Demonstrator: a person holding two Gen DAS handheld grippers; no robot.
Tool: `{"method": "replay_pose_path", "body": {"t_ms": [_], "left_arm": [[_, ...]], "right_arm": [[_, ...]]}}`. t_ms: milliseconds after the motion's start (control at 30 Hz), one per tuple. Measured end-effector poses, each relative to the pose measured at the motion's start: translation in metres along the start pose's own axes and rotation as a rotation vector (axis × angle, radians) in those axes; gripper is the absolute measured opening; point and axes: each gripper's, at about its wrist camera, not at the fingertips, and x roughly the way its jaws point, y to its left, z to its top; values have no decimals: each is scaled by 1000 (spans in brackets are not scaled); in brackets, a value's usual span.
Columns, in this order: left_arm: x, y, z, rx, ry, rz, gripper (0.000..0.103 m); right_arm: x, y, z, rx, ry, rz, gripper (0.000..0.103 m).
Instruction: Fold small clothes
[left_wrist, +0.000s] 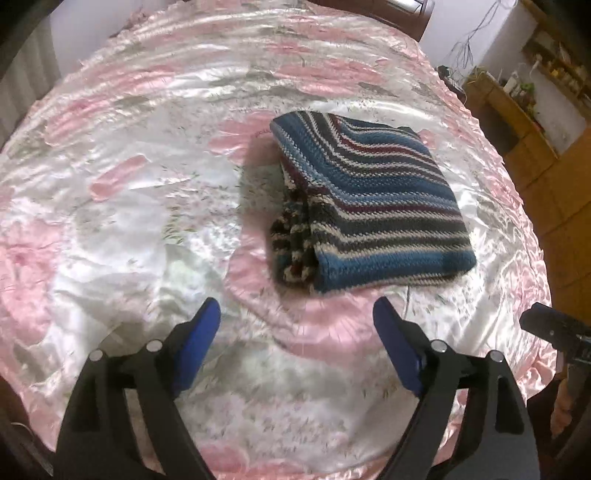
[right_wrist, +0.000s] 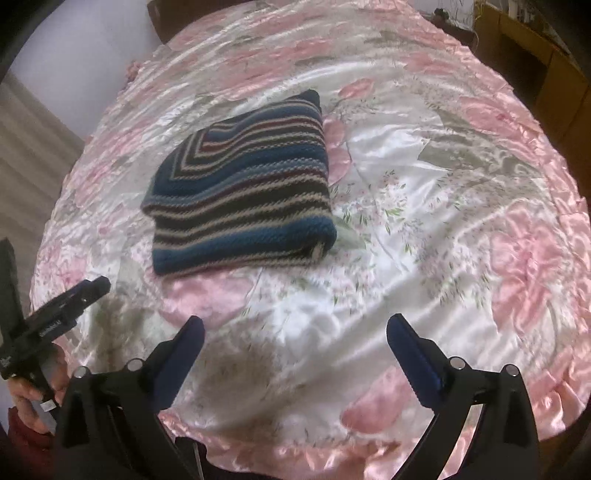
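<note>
Left wrist view: the left claw (left_wrist: 297, 314) stands wide open, its two blue-padded fingers (left_wrist: 195, 347) spread far apart and holding nothing. Neither finger touches the fabric below; both hang over the pink-and-white floral satin bedspread (left_wrist: 129, 206). The folded striped knit garment (left_wrist: 369, 206) lies flat on the bedspread ahead of the claw and slightly toward its right finger, clear of both fingertips. The garment's near edge is a rounded fold; loose bunched layers show at its left near corner. At the right edge of this view, part of the right claw's black frame is visible, level with the fingertips. A wooden shelf unit (left_wrist: 517, 110) stands far ahead to the right, beyond the bed.

Right wrist view: the right claw (right_wrist: 295, 332) is likewise fully spread, empty, with its blue pads (right_wrist: 413, 354) apart from the garment and over bare bedspread (right_wrist: 443, 184). The striped knit garment (right_wrist: 240, 192) lies ahead and to the left of the claw's centre line, well beyond the left fingertip. To the claw's left, the left claw (right_wrist: 88, 290) appears side-on, held by a hand (right_wrist: 33, 398) with a dark red sleeve below it.
</note>
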Motion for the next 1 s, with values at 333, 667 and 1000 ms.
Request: {"method": "replay_pose_path", "body": {"t_ms": [333,667,1000], "left_arm": [[-55,-9,-28,28,-49,45,88],[-87,-13,-45,38,-80,34,89],[-109,-14,-55,58,-114,54,90]], "right_arm": [[-37,21,-27,-27,-57,-58,99],[-45,40,-35,-70,-72,-137,99],[-59,50,-43,-68,-87,-116,99]]}}
